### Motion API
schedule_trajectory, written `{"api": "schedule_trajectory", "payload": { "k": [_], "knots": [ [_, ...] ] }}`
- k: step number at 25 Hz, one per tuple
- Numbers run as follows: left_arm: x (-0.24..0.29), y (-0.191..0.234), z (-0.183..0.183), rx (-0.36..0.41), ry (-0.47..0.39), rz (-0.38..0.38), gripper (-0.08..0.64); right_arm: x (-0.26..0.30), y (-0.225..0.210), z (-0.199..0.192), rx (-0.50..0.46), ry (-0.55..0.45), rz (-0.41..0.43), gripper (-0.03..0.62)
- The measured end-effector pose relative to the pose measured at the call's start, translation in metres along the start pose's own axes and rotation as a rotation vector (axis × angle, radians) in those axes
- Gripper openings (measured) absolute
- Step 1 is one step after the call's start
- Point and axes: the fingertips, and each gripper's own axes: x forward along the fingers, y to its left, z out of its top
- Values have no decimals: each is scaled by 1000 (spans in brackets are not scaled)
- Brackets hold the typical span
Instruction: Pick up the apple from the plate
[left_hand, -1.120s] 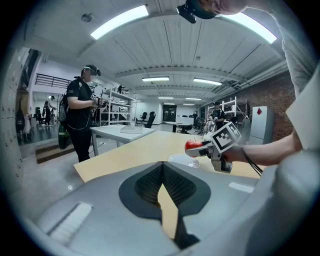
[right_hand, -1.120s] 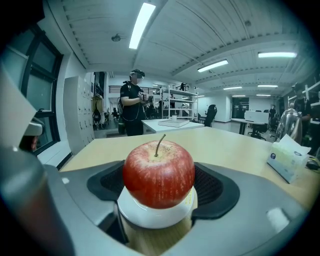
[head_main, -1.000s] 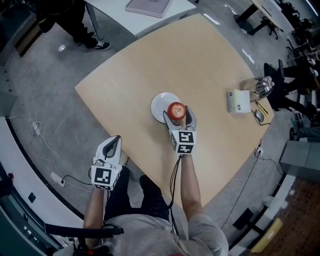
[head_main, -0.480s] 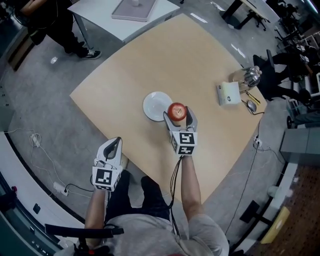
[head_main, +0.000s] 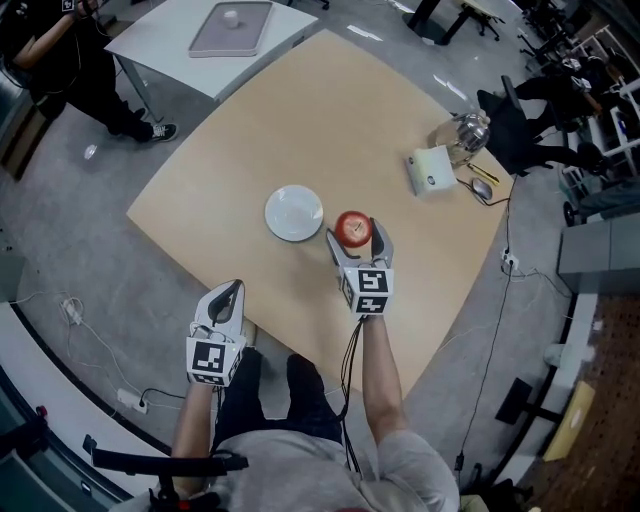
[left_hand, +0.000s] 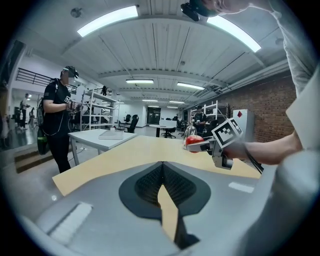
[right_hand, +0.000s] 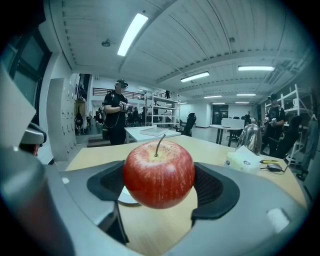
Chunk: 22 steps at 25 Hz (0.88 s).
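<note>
A red apple (head_main: 353, 228) (right_hand: 158, 173) hangs above the wooden table (head_main: 300, 120), clamped stem up between the jaws of my right gripper (head_main: 354, 234) (right_hand: 159, 192). To its left the white plate (head_main: 294, 213) lies empty on the table; in the right gripper view only a sliver of the plate (right_hand: 128, 197) shows behind the apple. My left gripper (head_main: 224, 297) (left_hand: 163, 182) hovers off the table's near edge, over the floor, shut with nothing in it. In the left gripper view the apple (left_hand: 193, 141) shows far off in the other gripper.
A white box (head_main: 429, 170), a glass kettle (head_main: 460, 131) and small desk items sit at the table's far right corner. A white side table (head_main: 205, 40) with a tray stands beyond, a person (head_main: 60, 50) next to it. Cables lie on the floor at left.
The right gripper has lifted the apple off the plate and carried it to the right; the plate now lies empty. Both grippers rose a little.
</note>
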Motion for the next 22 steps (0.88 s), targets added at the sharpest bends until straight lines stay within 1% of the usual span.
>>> {"api": "schedule_trajectory", "payload": {
  "k": [9,22],
  "knots": [
    [11,-29,5,31,-2,-93,20,-41,-32,-3,30,-14,-82,413],
    [26,-71,8,70,3,-201,20,-97,-74,-15,61,-31,-200,413]
  ]
}}
